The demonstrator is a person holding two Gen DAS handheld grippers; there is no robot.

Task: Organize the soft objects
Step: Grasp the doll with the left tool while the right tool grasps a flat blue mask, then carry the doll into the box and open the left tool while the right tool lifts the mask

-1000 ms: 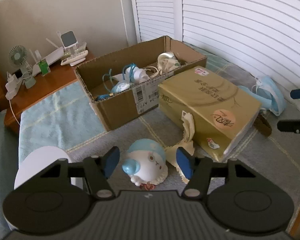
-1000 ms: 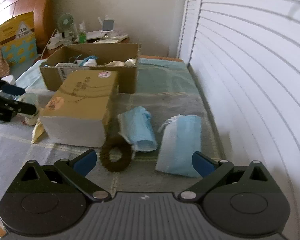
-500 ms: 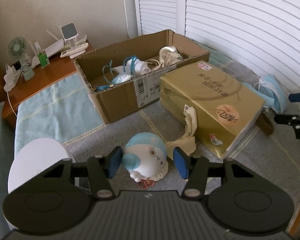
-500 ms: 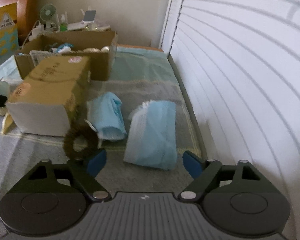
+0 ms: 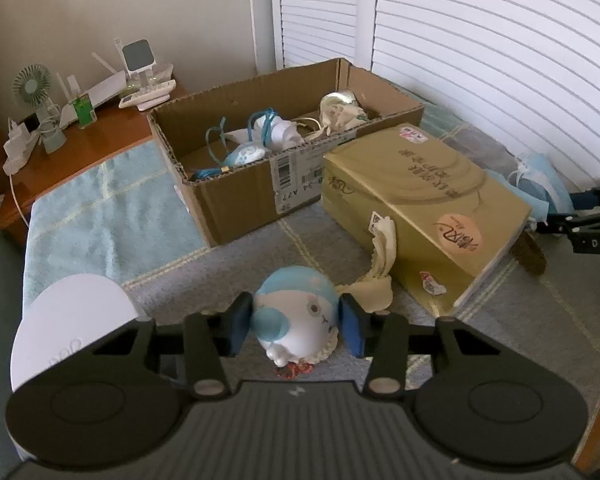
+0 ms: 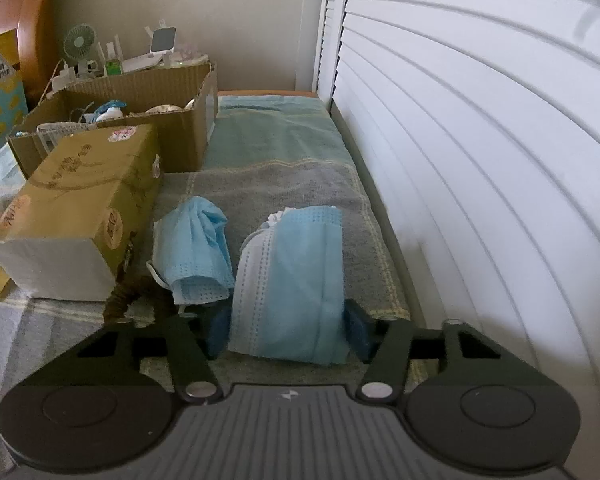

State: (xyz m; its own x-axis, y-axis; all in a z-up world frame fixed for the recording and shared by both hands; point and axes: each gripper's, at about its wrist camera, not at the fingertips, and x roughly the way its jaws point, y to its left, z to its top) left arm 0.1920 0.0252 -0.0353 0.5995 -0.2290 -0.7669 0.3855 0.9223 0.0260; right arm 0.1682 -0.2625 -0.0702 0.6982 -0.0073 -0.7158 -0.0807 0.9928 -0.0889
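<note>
Left gripper (image 5: pixel 296 322): jaws closing, blue pads right at both sides of the toy (image 5: pixel 296 316); whether they press on it yet I cannot tell.
Toy: small, rounded, smooth white body with a pale blue cap and blue snout, frilled edge at its base; low centre of the left view, lying on the blanket (image 5: pixel 260 256).
Right gripper (image 6: pixel 286 326): jaws closing around the near end of the mask stack (image 6: pixel 292 280); the pads sit right at its edges.
Mask stack: flat, pleated, light blue and white, dimpled weave; centre of the right view, on the blanket.
Second mask (image 6: pixel 196 252): crumpled blue, just left of the stack.
Scrunchie (image 6: pixel 120 296): dark brown, fuzzy, partly hidden behind the gripper's frame, lower left of the right view.
Tissue pack (image 5: pixel 424 212): glossy gold block, right of centre in the left view; a torn cream flap hangs off its side.
Box (image 5: pixel 240 200): open corrugated cardboard, upper centre, holding blue cords and white soft items.
Blanket: grey, terry-like, with pale stripes.
Shutters (image 6: pixel 480 120): white slats, right side of the right view.
</note>
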